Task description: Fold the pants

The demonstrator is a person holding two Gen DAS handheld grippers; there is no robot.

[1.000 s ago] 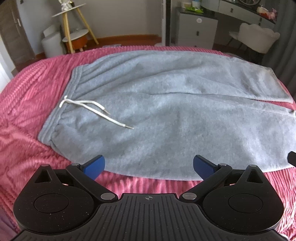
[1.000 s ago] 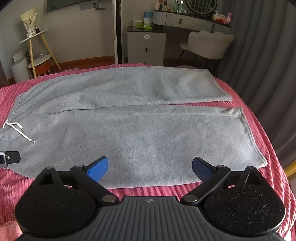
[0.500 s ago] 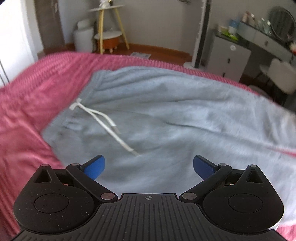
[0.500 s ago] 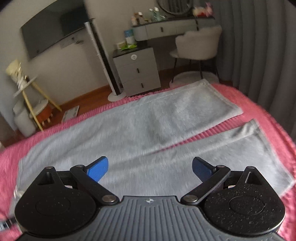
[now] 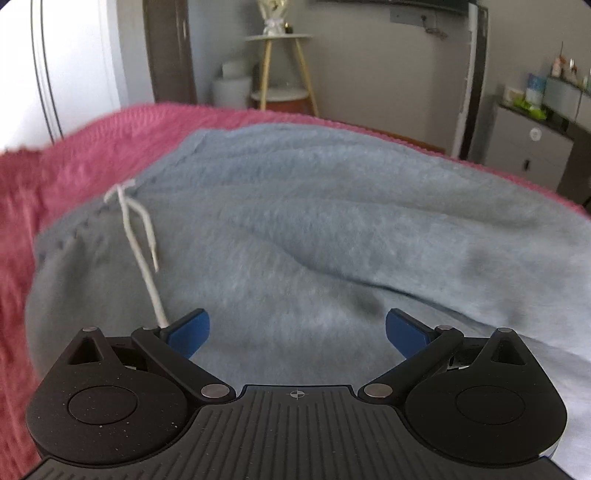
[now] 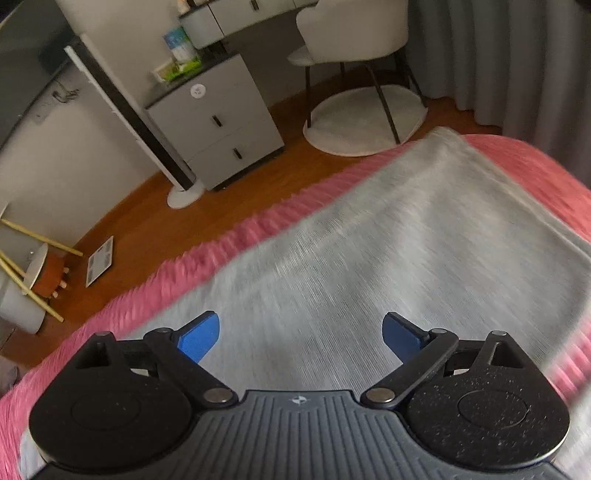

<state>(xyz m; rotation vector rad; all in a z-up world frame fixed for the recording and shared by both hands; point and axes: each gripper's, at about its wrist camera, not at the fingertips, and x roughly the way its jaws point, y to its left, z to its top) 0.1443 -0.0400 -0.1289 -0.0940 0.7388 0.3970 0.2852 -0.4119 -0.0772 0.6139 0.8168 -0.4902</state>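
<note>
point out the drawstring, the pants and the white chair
drawstring (image 5: 130, 227), left wrist view, on the longer white cord
pants (image 5: 332, 229), left wrist view, on the grey fabric near the waist
white chair (image 6: 354, 33), right wrist view, on the seat shell

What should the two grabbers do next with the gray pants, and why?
Probably lower both onto the cloth and pinch it. The left gripper and right gripper are open with nothing held, and the gray pants lie spread flat, unfolded, on the pink bedspread.
</note>
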